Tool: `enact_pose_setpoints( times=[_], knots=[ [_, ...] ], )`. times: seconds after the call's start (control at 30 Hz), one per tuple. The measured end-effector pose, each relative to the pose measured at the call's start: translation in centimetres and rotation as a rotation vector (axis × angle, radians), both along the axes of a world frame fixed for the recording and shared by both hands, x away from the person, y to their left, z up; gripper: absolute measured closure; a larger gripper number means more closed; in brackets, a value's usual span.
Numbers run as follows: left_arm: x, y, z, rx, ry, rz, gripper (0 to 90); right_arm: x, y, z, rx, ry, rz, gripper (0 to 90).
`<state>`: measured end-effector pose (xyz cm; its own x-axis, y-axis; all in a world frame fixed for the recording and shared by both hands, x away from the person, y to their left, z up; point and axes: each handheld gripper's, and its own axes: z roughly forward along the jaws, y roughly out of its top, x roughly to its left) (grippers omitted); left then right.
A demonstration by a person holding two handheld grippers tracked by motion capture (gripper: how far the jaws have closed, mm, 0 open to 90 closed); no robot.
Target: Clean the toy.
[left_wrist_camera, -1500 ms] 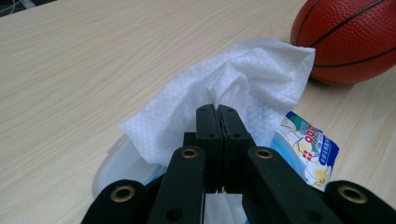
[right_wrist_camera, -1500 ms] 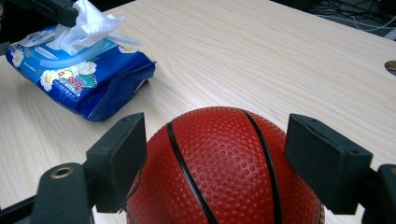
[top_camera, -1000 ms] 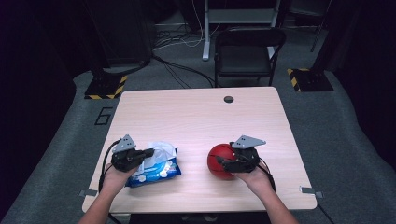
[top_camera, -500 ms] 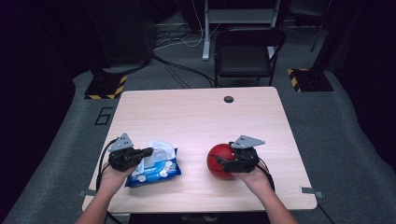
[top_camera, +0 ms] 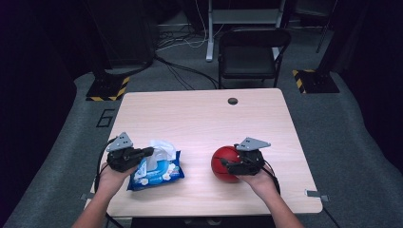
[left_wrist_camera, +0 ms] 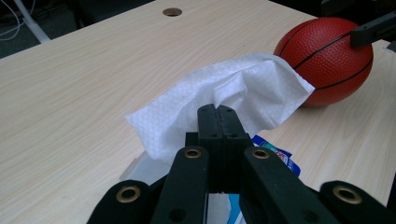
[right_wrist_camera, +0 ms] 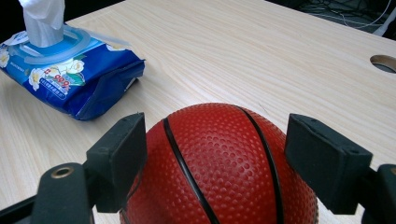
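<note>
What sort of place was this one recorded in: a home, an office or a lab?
Most likely a lab or recording studio, not a home. A bare wooden table stands on grey carpet amid dark surroundings, with hazard-striped stand bases, loose floor cables and a folding chair behind it.

Looking down and forward from above the near edge of the table (top_camera: 199, 118), far enough to take in the whole top, the floor around it and a chair (top_camera: 254, 52) beyond. Riding low on the left gripper (left_wrist_camera: 217, 119), close over the wipe (left_wrist_camera: 224, 93), facing across the tabletop toward the ball (left_wrist_camera: 327, 58). Riding on the right gripper (right_wrist_camera: 215, 149), nearly against the ball (right_wrist_camera: 219, 163), facing the wipes pack (right_wrist_camera: 70, 74). Shared by all 3: ball, wipe, table hole (top_camera: 232, 100).
</note>
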<state>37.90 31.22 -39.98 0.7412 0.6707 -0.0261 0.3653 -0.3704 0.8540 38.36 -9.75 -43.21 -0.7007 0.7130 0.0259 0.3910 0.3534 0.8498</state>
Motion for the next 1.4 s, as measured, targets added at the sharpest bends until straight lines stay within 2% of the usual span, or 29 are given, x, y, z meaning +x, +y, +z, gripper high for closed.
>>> enact_pose_setpoints(
  times=[0.27,0.43,0.53,0.57,0.8,0.9,0.93,0.97,1.0,1.03,1.1,1.17,1.27,1.4],
  knots=[
    [0.0,0.2,0.2,-0.002,0.006,0.005,90.0,0.0,0.0,0.0,-0.001,0.000,0.001,20.6],
    [0.0,0.1,0.7,0.008,-0.001,-0.003,90.0,0.1,0.0,0.0,-0.001,0.000,0.001,20.6],
    [-0.1,0.1,0.8,-0.003,-0.002,-0.001,90.0,0.1,0.0,0.0,-0.001,0.000,0.001,20.6],
    [-0.3,-0.1,1.0,0.005,-0.005,-0.015,90.0,0.1,0.0,0.0,-0.003,-0.002,0.002,20.6],
    [-0.2,0.1,1.5,0.000,-0.010,-0.010,90.0,0.2,0.0,0.0,-0.002,0.000,0.001,20.7],
    [-0.3,0.2,2.5,-0.006,-0.032,-0.016,90.0,0.2,-0.1,0.0,0.001,0.003,-0.003,20.7],
    [-0.3,0.4,3.1,-0.027,-0.045,-0.011,90.0,0.2,-0.1,0.0,0.001,0.003,-0.003,20.7],
    [-0.5,0.9,4.7,-0.062,-0.078,-0.008,90.0,0.2,-0.1,0.0,0.001,0.002,-0.003,20.7],
    [-0.5,0.9,4.7,-0.062,-0.078,-0.008,90.0,0.2,-0.1,0.0,0.001,0.002,-0.003,20.7],
    [-0.7,1.1,5.8,-0.078,-0.107,-0.006,90.0,0.2,-0.1,0.0,0.000,0.002,-0.002,20.6],
    [-1.1,1.2,7.3,-0.078,-0.133,-0.009,90.0,0.2,-0.1,0.0,0.001,0.002,-0.003,20.7],
    [-1.1,1.1,8.0,-0.063,-0.136,-0.009,90.0,0.2,-0.1,0.0,0.001,0.001,-0.002,20.6],
    [-0.9,0.8,7.9,-0.041,-0.125,-0.007,90.0,0.2,0.0,0.0,-0.001,-0.001,-0.002,20.7],
    [-0.8,0.4,7.1,-0.042,-0.102,-0.022,90.0,0.1,0.1,0.0,0.000,0.000,0.002,20.9]
  ],
)
